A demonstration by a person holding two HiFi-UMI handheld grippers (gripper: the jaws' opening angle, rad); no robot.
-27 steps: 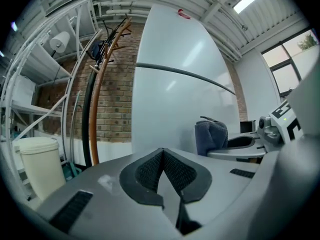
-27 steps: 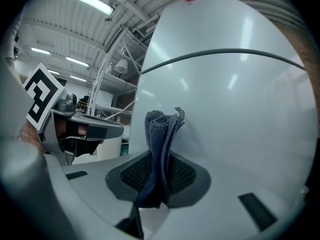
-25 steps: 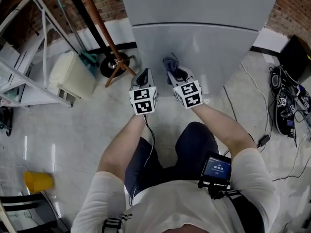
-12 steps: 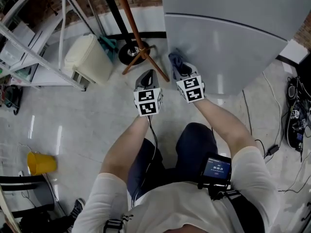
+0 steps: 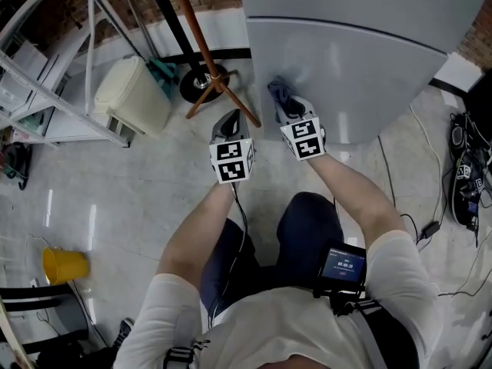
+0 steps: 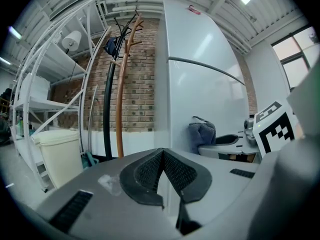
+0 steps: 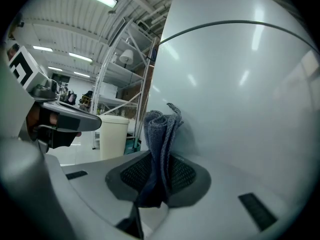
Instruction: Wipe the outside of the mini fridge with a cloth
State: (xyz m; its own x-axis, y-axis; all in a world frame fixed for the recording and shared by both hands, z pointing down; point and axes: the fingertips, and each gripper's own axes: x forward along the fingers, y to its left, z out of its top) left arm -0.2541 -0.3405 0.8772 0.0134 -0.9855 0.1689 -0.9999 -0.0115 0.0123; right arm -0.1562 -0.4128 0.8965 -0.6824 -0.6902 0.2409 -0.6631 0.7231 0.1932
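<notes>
The grey mini fridge (image 5: 354, 60) fills the top of the head view, its door seam running across it. My right gripper (image 5: 286, 108) is shut on a folded blue-grey cloth (image 5: 279, 94), whose tip lies against the fridge front near its left edge. In the right gripper view the cloth (image 7: 162, 134) stands pinched between the dark pads, beside the fridge wall (image 7: 245, 99). My left gripper (image 5: 229, 123) hangs over the floor left of the fridge, shut on nothing. In the left gripper view the fridge corner (image 6: 200, 89) and the cloth (image 6: 202, 135) show ahead.
A brown wooden coat stand (image 5: 207, 56) with a dark round base (image 5: 201, 83) rises left of the fridge. A cream bin (image 5: 132, 94) and white metal shelving (image 5: 46, 75) stand further left. A yellow bucket (image 5: 63, 265) sits on the floor. Cables and gear (image 5: 469, 183) lie right.
The head view has swung left, so the fridge now sits further right. My right gripper with the cloth has slid toward the fridge's left edge. The left gripper has kept its place beside it.
</notes>
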